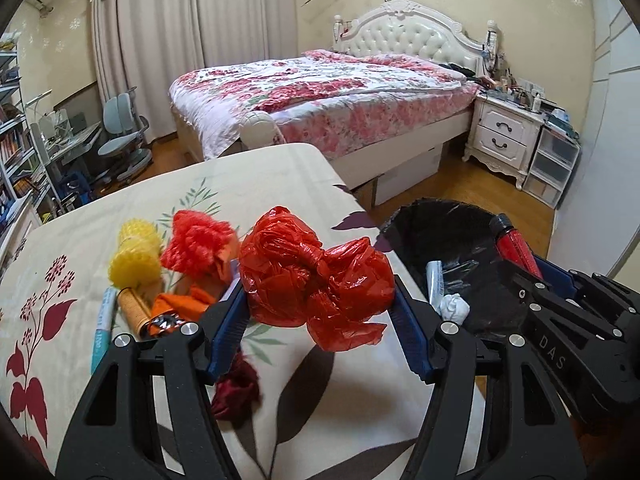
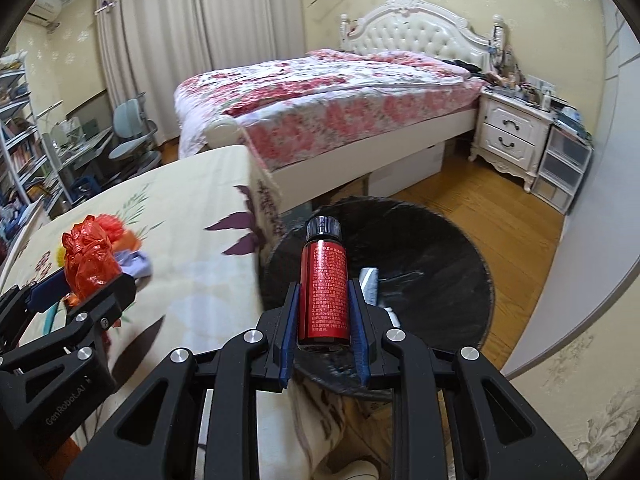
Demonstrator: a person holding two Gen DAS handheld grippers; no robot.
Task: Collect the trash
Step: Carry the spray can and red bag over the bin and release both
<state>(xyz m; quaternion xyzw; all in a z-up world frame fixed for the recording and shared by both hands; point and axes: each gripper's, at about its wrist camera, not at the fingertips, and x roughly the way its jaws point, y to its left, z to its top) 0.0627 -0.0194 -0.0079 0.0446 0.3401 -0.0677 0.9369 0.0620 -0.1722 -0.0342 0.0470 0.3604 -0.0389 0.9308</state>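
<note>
your right gripper [image 2: 324, 316] pinches the bottle [image 2: 323, 284], cap forward, already over the bin [image 2: 440, 280], so it is nearer than your left gripper [image 1: 320, 312], clamping the bag [image 1: 316, 280] over the table [image 1: 256, 176] beside the bin.

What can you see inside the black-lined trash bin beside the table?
Inside the trash bin lie a crumpled white paper ball and a pale tube. The right gripper and its red bottle cover the rest.
</note>
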